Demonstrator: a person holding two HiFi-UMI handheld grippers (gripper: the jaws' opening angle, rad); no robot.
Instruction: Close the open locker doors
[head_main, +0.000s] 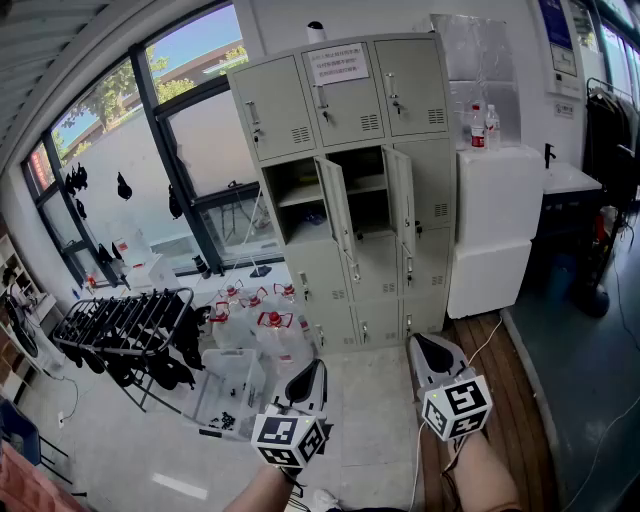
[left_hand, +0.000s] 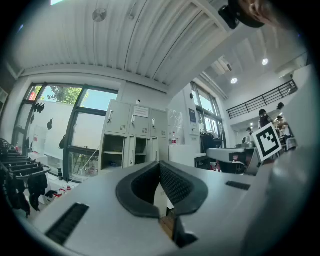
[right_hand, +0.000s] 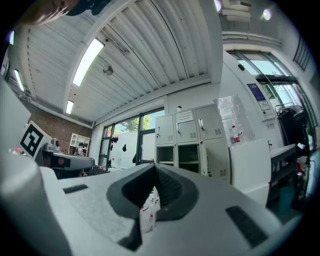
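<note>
1. Upper centre of the head view: grey locker bank (head_main: 350, 190) against the wall, three columns wide. Paper notice (head_main: 338, 64) on the top middle door.
2. Middle row, two doors stand open. Left open door (head_main: 337, 215) swings out from the left compartment, which has a shelf inside. Right open door (head_main: 400, 200) swings out from the centre compartment. All other doors look shut.
3. Left claw (head_main: 305, 385), lower centre of frame: jaws pressed together, nothing between them. Its own view confirms this (left_hand: 160, 165), with the lockers at centre left behind it.
4. Right claw (head_main: 432, 352), lower right of centre: jaws also together and empty (right_hand: 154, 172). The lockers show above it in its view.
5. Both claws are well apart from the lockers, touching nothing, over bare floor.
6. White cabinet (head_main: 495, 230) just right of the lockers, with bottles (head_main: 483, 128) on top.
7. Clear jugs with red caps (head_main: 255, 320) on the floor, lower left of the lockers. Black rack (head_main: 125, 325) further left, under the large windows (head_main: 150, 150).
</note>
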